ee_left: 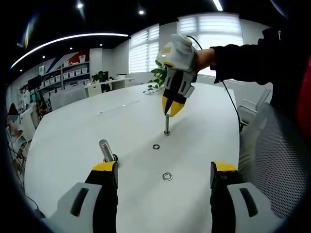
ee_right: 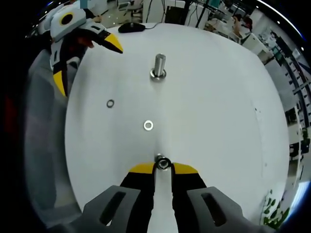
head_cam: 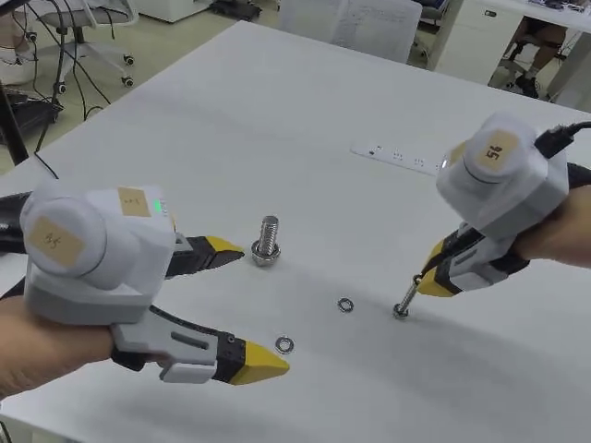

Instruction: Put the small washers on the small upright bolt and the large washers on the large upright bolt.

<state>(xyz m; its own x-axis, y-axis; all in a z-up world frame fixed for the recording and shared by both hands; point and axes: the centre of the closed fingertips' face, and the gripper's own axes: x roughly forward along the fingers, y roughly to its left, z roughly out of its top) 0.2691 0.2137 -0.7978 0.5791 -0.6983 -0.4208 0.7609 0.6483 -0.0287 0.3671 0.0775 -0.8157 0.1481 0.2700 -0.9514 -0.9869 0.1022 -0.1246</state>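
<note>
The large upright bolt stands mid-table. To its right, the small upright bolt leans slightly, and my right gripper is shut on its top. Two loose washers lie flat on the table between the bolts: one nearer the small bolt, the other closer to my left gripper. My left gripper hovers open and holds nothing, with the large bolt just beyond its far finger.
A white power strip lies on the white table behind the bolts. Office chairs and cables stand off the table's far left edge. A dark object rests near the table's edge.
</note>
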